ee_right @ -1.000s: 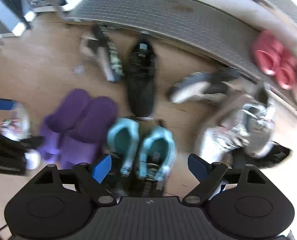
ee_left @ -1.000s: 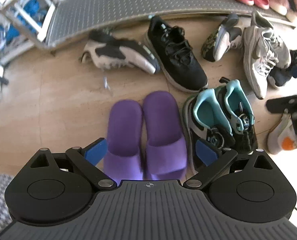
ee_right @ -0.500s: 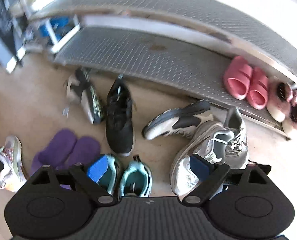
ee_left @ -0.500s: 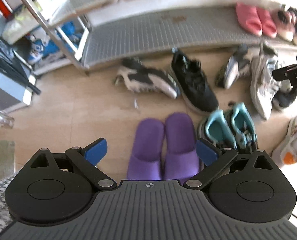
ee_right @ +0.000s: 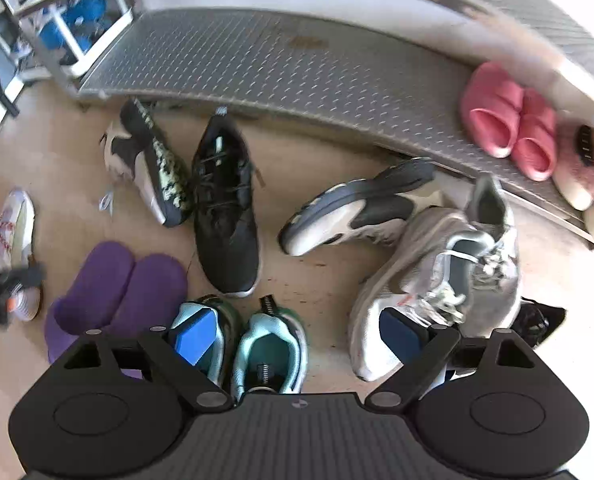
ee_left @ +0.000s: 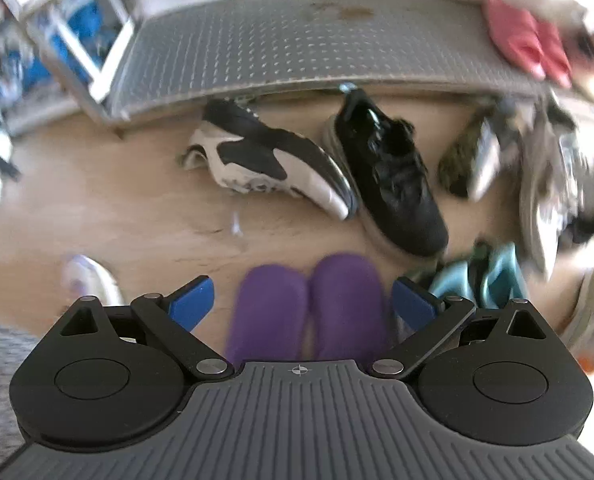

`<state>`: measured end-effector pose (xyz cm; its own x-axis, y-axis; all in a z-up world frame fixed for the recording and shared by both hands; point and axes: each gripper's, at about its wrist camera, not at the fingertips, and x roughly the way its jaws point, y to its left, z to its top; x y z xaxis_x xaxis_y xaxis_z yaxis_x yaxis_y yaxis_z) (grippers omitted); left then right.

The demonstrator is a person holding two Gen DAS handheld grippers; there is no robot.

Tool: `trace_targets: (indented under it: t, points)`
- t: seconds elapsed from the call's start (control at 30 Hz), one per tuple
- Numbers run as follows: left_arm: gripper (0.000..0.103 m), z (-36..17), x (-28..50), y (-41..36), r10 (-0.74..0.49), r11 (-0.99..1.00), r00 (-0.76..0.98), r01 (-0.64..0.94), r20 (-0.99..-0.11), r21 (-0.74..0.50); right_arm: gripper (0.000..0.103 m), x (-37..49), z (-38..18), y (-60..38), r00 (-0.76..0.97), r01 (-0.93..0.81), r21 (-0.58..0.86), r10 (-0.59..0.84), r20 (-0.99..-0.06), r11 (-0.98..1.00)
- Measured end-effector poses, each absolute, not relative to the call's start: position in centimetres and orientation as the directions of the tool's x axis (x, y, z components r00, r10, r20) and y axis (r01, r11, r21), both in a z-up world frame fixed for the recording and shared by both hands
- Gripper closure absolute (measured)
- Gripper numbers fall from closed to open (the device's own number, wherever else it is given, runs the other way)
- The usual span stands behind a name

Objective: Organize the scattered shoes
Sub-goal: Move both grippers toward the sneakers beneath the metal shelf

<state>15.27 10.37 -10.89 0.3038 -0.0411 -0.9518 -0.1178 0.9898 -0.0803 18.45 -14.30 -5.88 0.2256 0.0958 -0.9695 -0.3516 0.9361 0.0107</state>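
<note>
Purple slippers (ee_left: 309, 308) sit paired between your left gripper's (ee_left: 303, 304) wide, empty jaws; teal shoes (ee_right: 253, 344) between your right gripper's (ee_right: 297, 336), equally wide, ready for pickup.

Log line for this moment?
left gripper: open, over purple slippers | right gripper: open, over teal sneakers | nothing held

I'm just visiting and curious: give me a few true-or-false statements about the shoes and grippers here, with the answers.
1. The purple slippers lie side by side on the floor. True.
2. The pink slides are on the floor. False: they sit on the metal shelf.
3. The right gripper holds a shoe. False: it is open, above the teal-lined sneakers.
4. The black sneaker stands upright. True.
5. The left gripper is shut. False: open.
</note>
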Motion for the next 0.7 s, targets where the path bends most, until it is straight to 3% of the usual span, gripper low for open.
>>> trace_targets:
  t: [0.1,0.17,0.3,0.4,0.53,0.7]
  points:
    - [0.009,-12.5,17.3,12.8,-0.095,0.952,0.307,-0.25,-0.947,-0.176,0.014,21.0,-5.9,-12.6,0.2,-0.354,0.074,0.153,-0.968,0.932]
    - [0.009,-13.0,17.7,13.3,-0.087,0.944,0.299,-0.279,-0.95,-0.175,0.014,22.1,-6.0,-11.4,0.198,-0.366,0.088,0.17,-0.965,0.926]
    - [0.009,-12.7,18.3,12.3,-0.016,0.971,0.209,-0.232,-0.978,-0.065,0.015,23.9,-5.5,-10.1,0.221,-0.413,0.064,0.168,-0.961,0.909]
    - [0.009,-10.9,18.6,11.1,-0.04,0.993,0.18,-0.106,-0.983,-0.06,0.014,25.4,-4.2,-11.2,0.284,-0.365,0.028,0.14,-0.949,0.931]
    - [0.005,-6.9,19.0,10.3,0.009,1.0,0.272,-0.016,-0.962,0.005,0.013,27.0,-3.6,-14.3,0.368,-0.252,0.024,0.119,-0.922,0.967]
    - [0.005,-7.9,19.4,9.0,0.109,0.994,0.371,-0.051,-0.922,0.096,0.021,28.6,-9.5,-17.2,0.249,-0.085,0.076,0.095,-0.964,0.994]
